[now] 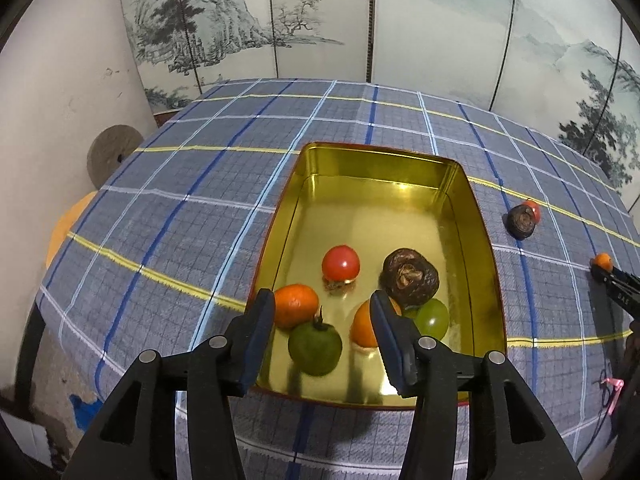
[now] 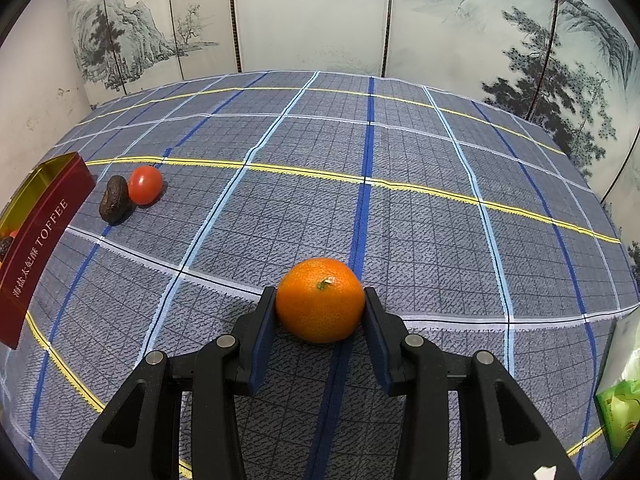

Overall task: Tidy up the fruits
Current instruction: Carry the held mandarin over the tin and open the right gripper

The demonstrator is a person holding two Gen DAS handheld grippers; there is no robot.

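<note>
The right tongs (image 2: 320, 308) are closed on the mandarin (image 2: 320, 300), pads touching both its sides, the fruit resting on the counter (image 2: 400, 216) right at the tips. The tin (image 2: 44, 216) lies well off to the left of these tongs, so the carry must go leftward. The left tongs (image 1: 322, 312) hang part open and empty over the tin's near end, above the fruit already inside. A tomato (image 2: 145, 184) and a dark fruit (image 2: 115, 199), touching, wait between mandarin and tin.
</note>
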